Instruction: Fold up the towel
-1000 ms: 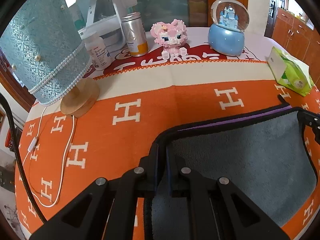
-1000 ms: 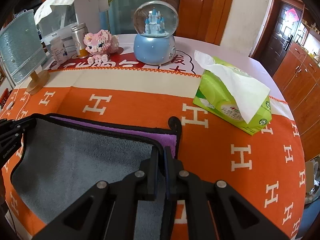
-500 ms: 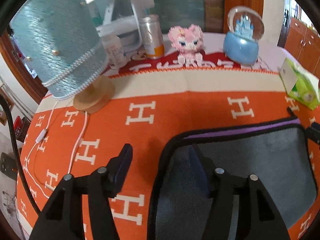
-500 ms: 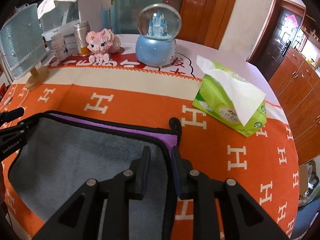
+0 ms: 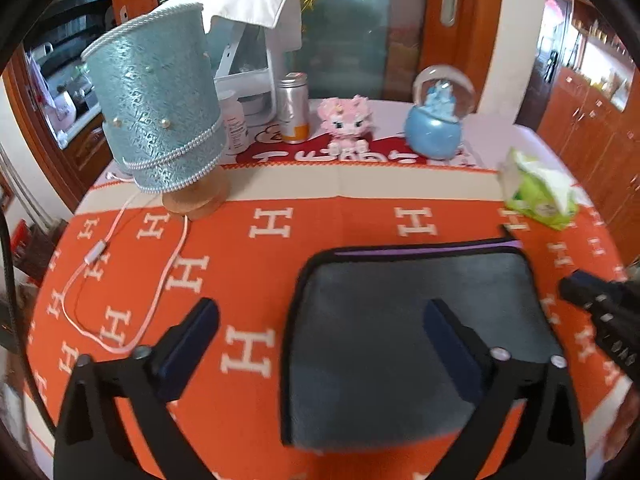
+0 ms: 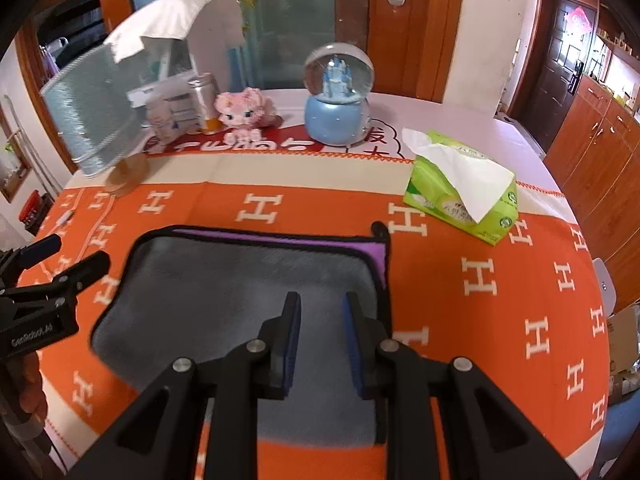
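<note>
- Towel [image 6: 240, 280] — grey microfibre, purple underlayer, black binding — looks soft, light, floppy; grip a bound corner.
- Left gripper [image 5: 320, 320]: jaws spread wide, empty, straddling its left edge.
- Right gripper [image 6: 320, 312]: jaws parted, empty.

You have bright, even daylight in both views, strongest around the snow globe [image 6: 339, 98], whose glass carries glare. Shadows below it on the tablecloth [image 6: 460, 280] are soft. Fisheye bending and dark vignetting ring each frame. Motion blur smears the lamp [image 6: 92, 120] left of the globe.
</note>
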A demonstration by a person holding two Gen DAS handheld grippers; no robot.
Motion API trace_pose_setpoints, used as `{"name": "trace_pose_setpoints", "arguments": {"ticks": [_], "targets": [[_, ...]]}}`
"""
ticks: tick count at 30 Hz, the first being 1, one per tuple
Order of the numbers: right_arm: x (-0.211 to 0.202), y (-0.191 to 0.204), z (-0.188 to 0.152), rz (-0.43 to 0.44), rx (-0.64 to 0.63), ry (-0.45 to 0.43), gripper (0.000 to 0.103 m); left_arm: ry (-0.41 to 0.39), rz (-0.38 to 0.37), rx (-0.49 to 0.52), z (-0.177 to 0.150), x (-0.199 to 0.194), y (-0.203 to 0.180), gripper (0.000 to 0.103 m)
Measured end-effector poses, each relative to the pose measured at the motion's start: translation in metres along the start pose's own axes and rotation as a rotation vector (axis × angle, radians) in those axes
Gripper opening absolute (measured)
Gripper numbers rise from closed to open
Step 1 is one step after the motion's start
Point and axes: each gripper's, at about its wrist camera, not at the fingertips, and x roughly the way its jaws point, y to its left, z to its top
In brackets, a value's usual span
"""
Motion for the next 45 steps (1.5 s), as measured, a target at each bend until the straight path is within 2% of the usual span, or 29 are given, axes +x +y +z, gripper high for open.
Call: {"name": "trace_pose_setpoints", "arguments": {"ticks": [3, 8, 10, 18, 30, 45], "targets": [[-0.02, 0.004, -0.013, 0.035, 0.021, -0.009, 0.023, -0.013, -0.037, -0.019, -0.01, -0.023, -0.002, 0.102], [-0.046, 0.009, -0.031, 0.044, 0.034, -0.033, 0.041, -0.023, -0.049, -0.026, -0.031, -0.055, -0.01, 0.102], [-0.055, 0.011, -0.039, 0.041, 0.035, -0.041, 0.043, -0.02, -0.052, -0.027, -0.039, -0.066, -0.013, 0.102], [-0.086, 0.011, -0.073, 0.018, 0.079, -0.031, 0.044, -0.01, -0.054, -0.052, -0.073, -0.1, -0.017, 0.102], [-0.128, 0.027, -0.115, -0.015, 0.056, -0.079, 0.044, -0.102, 0.051, -0.012, -0.111, -0.158, -0.027, 0.102], [-0.155, 0.028, -0.143, 0.016, 0.094, -0.115, 0.046, -0.125, 0.053, -0.034, -0.142, -0.187, -0.029, 0.102]]}}
